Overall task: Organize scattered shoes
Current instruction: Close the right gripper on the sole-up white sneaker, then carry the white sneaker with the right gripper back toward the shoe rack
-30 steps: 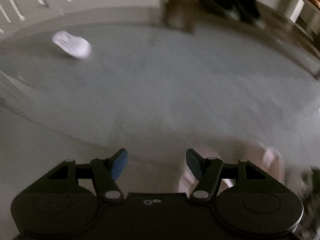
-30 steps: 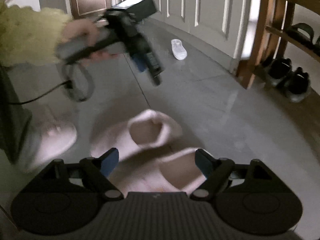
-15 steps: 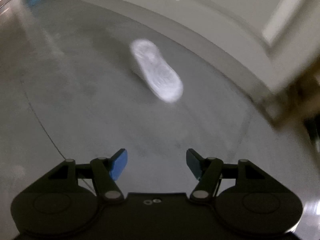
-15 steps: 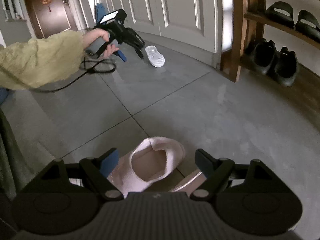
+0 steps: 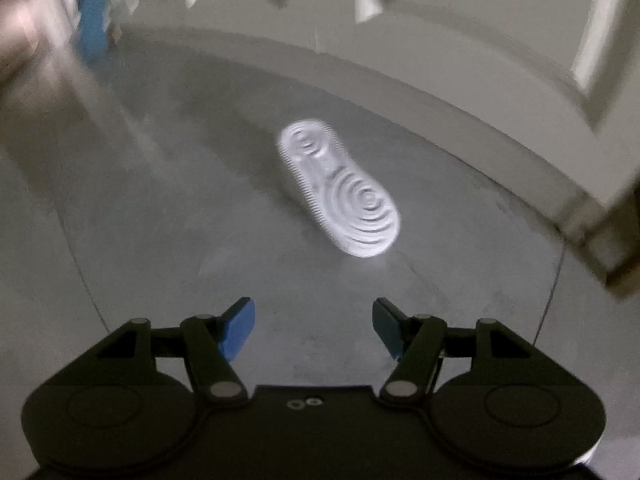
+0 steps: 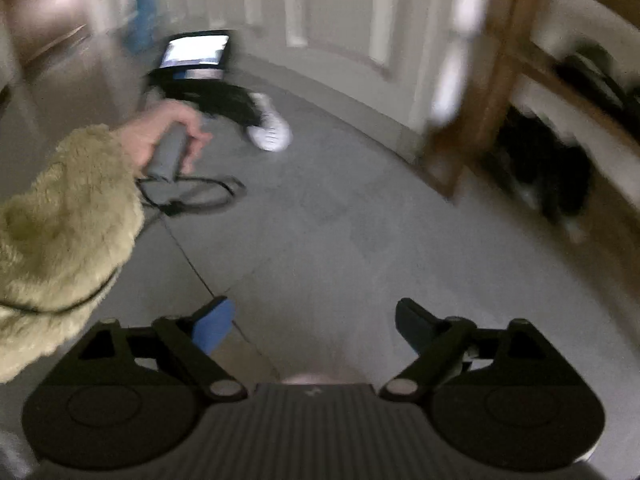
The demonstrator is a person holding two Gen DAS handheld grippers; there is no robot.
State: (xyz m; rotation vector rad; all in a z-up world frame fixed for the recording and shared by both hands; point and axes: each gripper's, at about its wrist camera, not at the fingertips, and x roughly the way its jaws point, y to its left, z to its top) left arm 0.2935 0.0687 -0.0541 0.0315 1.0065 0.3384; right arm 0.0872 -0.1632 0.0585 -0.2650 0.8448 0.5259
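The left hand-held gripper (image 5: 312,326) hangs over the grey floor (image 5: 168,216) with its 2 blue fingers spread, nothing between them. Ahead of it a white shoe (image 5: 340,196) lies sole up on the floor, near the white panelled wall (image 5: 460,60). The right hand-held gripper (image 6: 314,326) is spread and empty too. In its view a hand (image 6: 160,138) in a fuzzy sleeve (image 6: 60,232) grips the left tool beside that shoe (image 6: 272,128). Dark shoes (image 6: 548,164) sit low in a wooden rack (image 6: 500,80) at the floor's right edge.
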